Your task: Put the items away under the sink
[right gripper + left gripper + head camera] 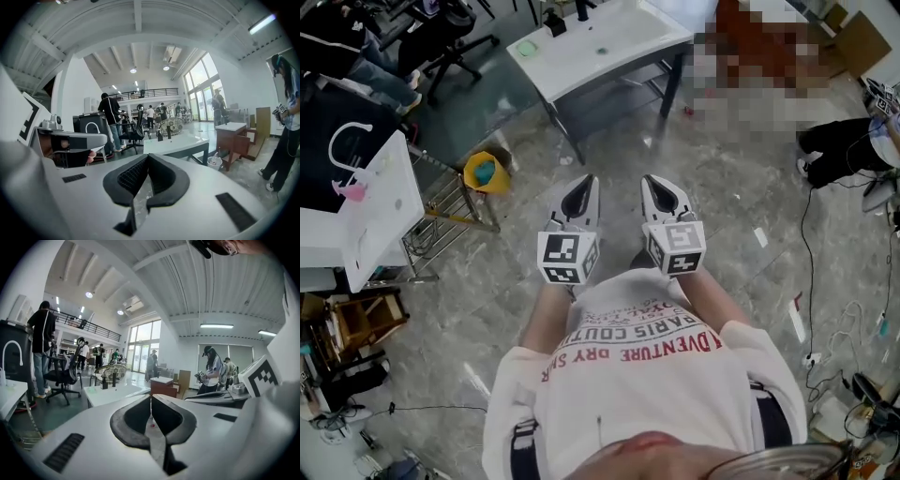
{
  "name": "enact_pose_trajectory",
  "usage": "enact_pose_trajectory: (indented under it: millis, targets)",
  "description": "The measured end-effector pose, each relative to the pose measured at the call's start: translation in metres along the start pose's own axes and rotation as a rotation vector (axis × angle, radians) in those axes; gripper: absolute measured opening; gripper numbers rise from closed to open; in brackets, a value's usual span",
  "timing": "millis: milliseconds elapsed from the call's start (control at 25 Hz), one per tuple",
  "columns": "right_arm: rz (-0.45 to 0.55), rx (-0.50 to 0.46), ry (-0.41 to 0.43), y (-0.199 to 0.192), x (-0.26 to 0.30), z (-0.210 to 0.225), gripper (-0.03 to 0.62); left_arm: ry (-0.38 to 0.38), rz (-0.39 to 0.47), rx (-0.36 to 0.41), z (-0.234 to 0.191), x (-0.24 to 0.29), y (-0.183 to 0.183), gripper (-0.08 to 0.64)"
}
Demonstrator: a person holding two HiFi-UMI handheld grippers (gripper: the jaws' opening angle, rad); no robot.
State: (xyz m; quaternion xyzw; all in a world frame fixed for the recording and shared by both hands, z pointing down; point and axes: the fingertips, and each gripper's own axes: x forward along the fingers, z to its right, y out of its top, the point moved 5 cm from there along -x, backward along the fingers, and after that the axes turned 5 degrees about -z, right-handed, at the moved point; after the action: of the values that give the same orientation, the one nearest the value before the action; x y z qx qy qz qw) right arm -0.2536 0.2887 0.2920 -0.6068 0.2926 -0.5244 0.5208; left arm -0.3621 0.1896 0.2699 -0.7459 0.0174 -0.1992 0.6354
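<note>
Red print on a white shirt

In the head view the person's shirt (647,375) carries curved red lettering; "PARIS", "COUTU" and "ADVENTURE DRY" can be read, the rest cut off by folds. No other text is legible.

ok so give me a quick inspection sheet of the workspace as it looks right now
surface: white sink counter ahead, well apart from both grippers
job's things: green pad and dark bottle on the counter; neither is held
clutter: yellow bucket on the floor beside a wire rack
grippers: left gripper shut, empty; right gripper shut, empty; side by side before the torso
cables: black cable trailing over the floor at right
surroundings: office chair, standing person in the hall
</note>
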Motion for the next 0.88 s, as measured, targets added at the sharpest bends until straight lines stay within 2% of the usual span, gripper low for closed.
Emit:
enact_pose_trajectory:
  millis: [400, 640, 880]
  targets:
    - [0.014, -0.079, 0.122, 0.065, 0.081, 0.111, 0.025, 0.098, 0.04, -0.019, 0.008, 0.123, 0.057, 0.028]
    - [-0.006, -0.092, 0.146, 0.075, 0.116, 0.171, 0.025, 0.098, 0.027, -0.021, 0.022, 0.19, 0.067, 0.028]
    - [-0.033, -0.078, 0.156, 0.076, 0.147, 0.204, 0.025, 0.095, -0.01, -0.021, 0.017, 0.238, 0.071, 0.028]
